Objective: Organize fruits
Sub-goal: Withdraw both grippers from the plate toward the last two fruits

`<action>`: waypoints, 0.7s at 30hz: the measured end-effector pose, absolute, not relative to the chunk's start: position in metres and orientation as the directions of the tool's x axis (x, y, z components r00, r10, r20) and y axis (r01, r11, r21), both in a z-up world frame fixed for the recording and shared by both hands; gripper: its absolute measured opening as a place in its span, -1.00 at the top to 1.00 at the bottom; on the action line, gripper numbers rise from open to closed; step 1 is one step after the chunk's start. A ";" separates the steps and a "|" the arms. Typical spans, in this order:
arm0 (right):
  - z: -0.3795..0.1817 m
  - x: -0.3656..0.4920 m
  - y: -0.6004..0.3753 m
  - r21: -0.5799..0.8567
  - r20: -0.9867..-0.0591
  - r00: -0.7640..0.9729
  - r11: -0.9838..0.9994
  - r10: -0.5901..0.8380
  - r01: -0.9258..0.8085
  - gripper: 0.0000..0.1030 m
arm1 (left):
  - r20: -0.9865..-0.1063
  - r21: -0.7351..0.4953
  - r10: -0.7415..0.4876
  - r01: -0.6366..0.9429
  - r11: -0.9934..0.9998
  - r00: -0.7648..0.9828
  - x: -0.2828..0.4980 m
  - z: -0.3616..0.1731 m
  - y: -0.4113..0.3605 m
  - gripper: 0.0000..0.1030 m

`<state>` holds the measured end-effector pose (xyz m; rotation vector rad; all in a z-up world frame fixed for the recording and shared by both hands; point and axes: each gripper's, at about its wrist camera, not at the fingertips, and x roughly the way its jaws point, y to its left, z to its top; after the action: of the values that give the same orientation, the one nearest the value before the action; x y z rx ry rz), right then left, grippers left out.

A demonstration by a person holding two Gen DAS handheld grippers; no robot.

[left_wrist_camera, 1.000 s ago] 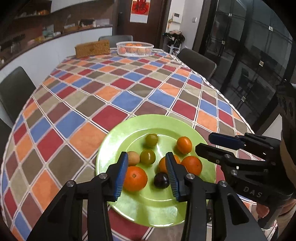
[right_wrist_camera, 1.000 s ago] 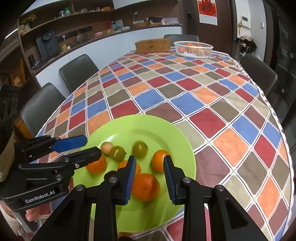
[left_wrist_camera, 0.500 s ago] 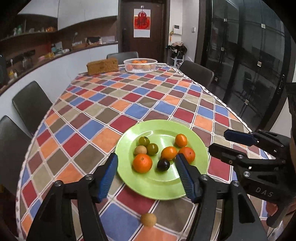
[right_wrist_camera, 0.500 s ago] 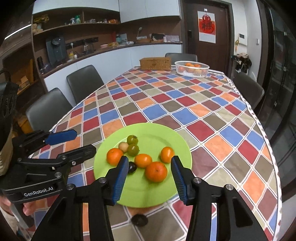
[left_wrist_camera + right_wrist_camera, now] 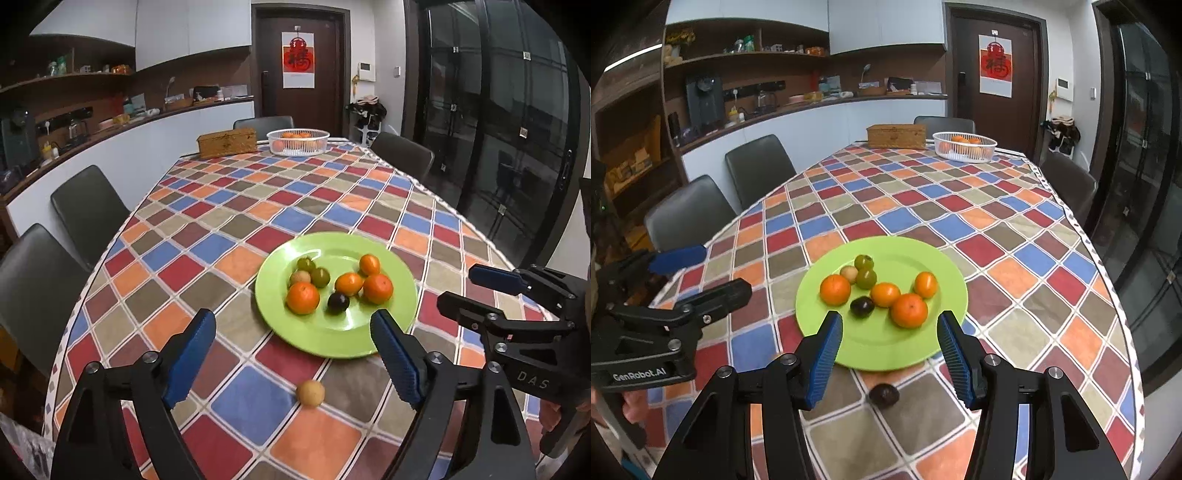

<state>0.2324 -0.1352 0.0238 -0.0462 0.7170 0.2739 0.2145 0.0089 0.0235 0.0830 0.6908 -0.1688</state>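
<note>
Left wrist view: the left gripper is sitting higher and farther back than a second ago, when its blue pads were hanging right over the fruit; its jaws are now spread wide and holding nothing. The green plate is lying beyond the fingertips on the checkered tablecloth, carrying a large orange, a second orange, two smaller orange fruits, two green fruits, a tan fruit and a dark plum. A loose tan fruit is resting on the cloth just short of the plate's near rim; it was out of frame a second ago. The right gripper is showing at the right edge. Right wrist view: the right gripper is likewise pulled back, jaws parted wide and empty, compared with their narrower gap a second ago. This view is showing a dark fruit lying on the cloth near the plate, which the left view does not show, and the left gripper at the left edge. A white basket with oranges and a woven box are standing at the table's far end.
</note>
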 end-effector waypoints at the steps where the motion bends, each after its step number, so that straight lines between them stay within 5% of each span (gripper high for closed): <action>1: 0.021 0.231 -0.135 0.051 -0.658 0.717 0.963 0.231 -0.264 -0.06 | -0.642 0.026 -0.118 0.175 0.984 0.758 0.212 0.020 0.010 -0.67; 21: -0.041 0.222 -0.134 0.068 -0.759 0.616 0.966 0.212 -0.248 -0.06 | -0.727 0.038 -0.108 0.196 0.980 0.678 0.199 -0.047 0.014 -0.67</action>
<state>0.2216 -0.1336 -0.0405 -0.0452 0.8677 0.2651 0.1992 0.0138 -0.0466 0.1164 0.8080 -0.1712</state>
